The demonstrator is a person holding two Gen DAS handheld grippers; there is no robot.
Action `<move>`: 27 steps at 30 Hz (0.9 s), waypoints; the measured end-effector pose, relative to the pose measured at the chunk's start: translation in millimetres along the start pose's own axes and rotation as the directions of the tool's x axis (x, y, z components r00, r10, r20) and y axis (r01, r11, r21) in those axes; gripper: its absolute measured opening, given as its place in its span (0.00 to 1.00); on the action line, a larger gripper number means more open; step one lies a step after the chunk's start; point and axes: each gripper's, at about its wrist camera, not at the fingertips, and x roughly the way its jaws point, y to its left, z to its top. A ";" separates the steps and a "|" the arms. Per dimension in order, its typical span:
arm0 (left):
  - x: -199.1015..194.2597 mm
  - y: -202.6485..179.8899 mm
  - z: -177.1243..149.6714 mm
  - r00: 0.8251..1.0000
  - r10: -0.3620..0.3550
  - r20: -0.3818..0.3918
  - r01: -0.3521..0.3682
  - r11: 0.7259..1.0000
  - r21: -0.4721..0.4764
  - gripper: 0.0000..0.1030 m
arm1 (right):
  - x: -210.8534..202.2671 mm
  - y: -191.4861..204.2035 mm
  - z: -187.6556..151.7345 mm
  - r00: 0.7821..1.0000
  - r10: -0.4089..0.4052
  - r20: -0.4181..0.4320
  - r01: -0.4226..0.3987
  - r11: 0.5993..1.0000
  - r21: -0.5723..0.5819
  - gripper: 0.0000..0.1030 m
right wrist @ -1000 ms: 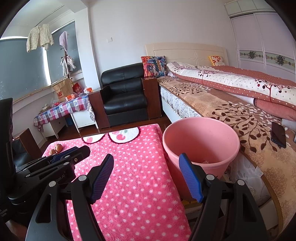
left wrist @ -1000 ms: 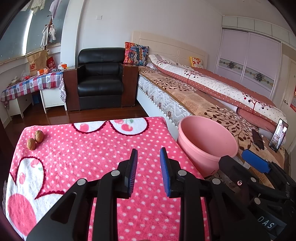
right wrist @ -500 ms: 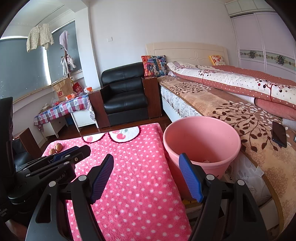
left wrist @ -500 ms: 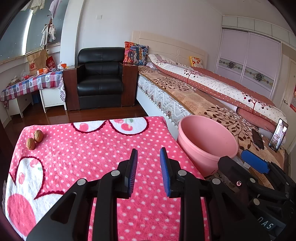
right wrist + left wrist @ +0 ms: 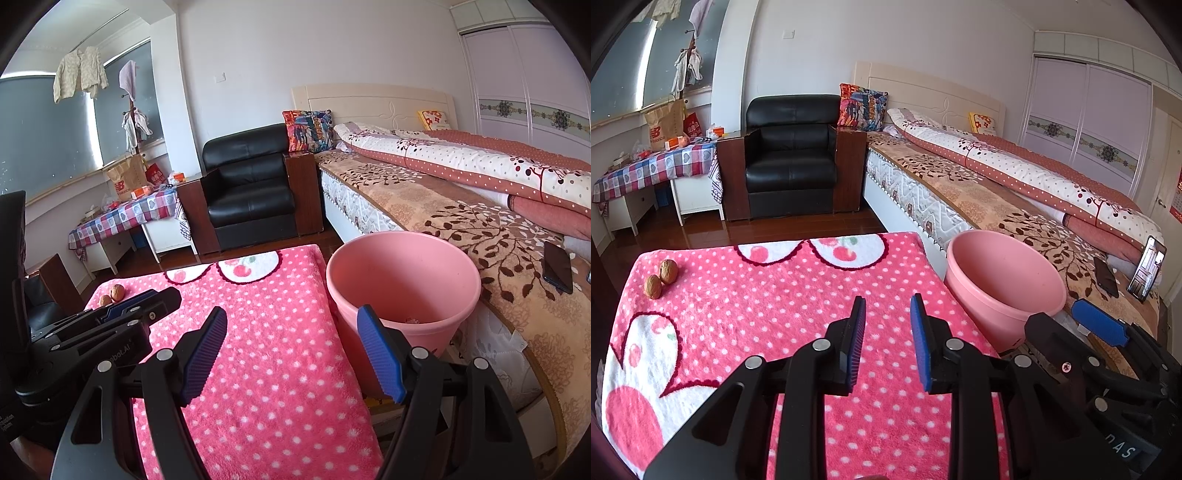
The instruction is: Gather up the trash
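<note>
Two brown walnuts [image 5: 661,277] [image 5: 113,292] lie at the far left corner of a table under a pink dotted cloth [image 5: 768,295] [image 5: 280,354]. A pink plastic bin [image 5: 1004,284] [image 5: 402,288] stands just off the table's right edge, with small scraps at its bottom. My left gripper [image 5: 888,317] hovers over the middle of the cloth, open with a narrow empty gap between its blue pads. My right gripper [image 5: 291,332] is open wide and empty, its right finger [image 5: 380,354] in front of the bin's near rim.
A bed [image 5: 1015,192] with a patterned quilt runs along the right; a dark phone [image 5: 557,267] and a propped phone [image 5: 1147,267] lie on it. A black armchair [image 5: 792,166] and a checked side table [image 5: 653,166] stand beyond the table, on dark wood floor.
</note>
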 end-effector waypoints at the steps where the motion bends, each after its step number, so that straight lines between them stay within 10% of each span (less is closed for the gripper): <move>1: 0.0 0.0 0.1 1.000 0.000 0.001 0.000 1.000 0.000 0.24 | -0.2 0.4 -0.7 1.000 -0.001 0.001 0.001 1.000 -0.001 0.70; 27: -0.6 0.8 -0.1 1.000 0.002 0.003 -0.002 1.000 0.004 0.24 | 1.2 2.2 -4.2 1.000 0.003 -0.007 -0.003 1.000 -0.003 0.70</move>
